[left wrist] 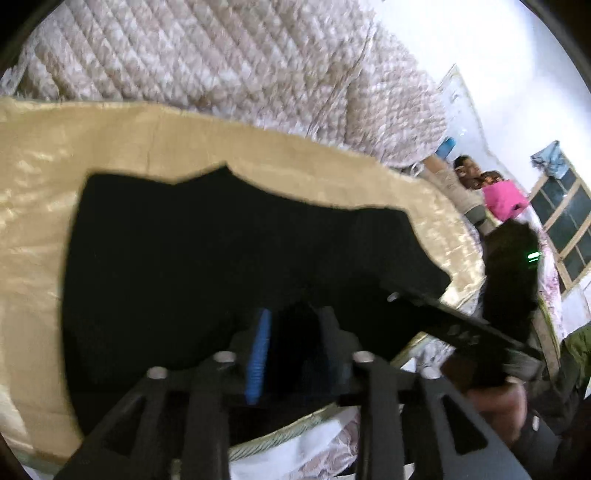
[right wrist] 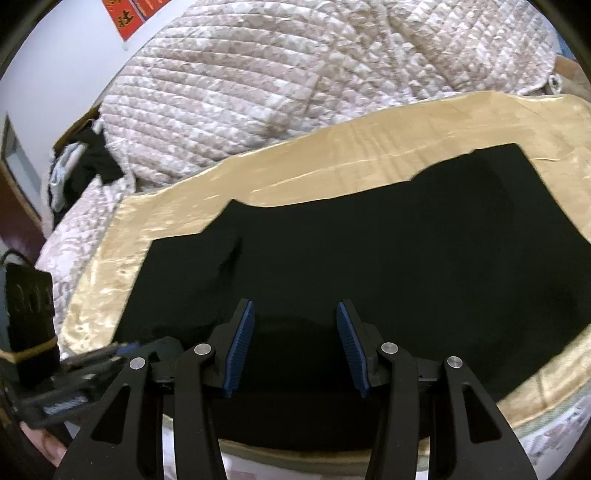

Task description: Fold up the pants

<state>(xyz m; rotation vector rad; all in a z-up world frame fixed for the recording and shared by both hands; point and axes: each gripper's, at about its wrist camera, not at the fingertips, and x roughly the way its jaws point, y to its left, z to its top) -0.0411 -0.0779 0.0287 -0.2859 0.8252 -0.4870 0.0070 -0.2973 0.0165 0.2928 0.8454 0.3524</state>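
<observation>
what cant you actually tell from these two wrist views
- Left gripper, left wrist view: motion blur and the black pants behind the dark fingers hide whether the jaws grip cloth.
- Pants' folds and seams, both views: the fabric reads as flat black, so layers cannot be counted.
- Pants' near edge, right wrist view: hidden under the open right gripper.
- Red wall paper, right wrist view: cut off by the top edge, so it is unreadable.
</observation>
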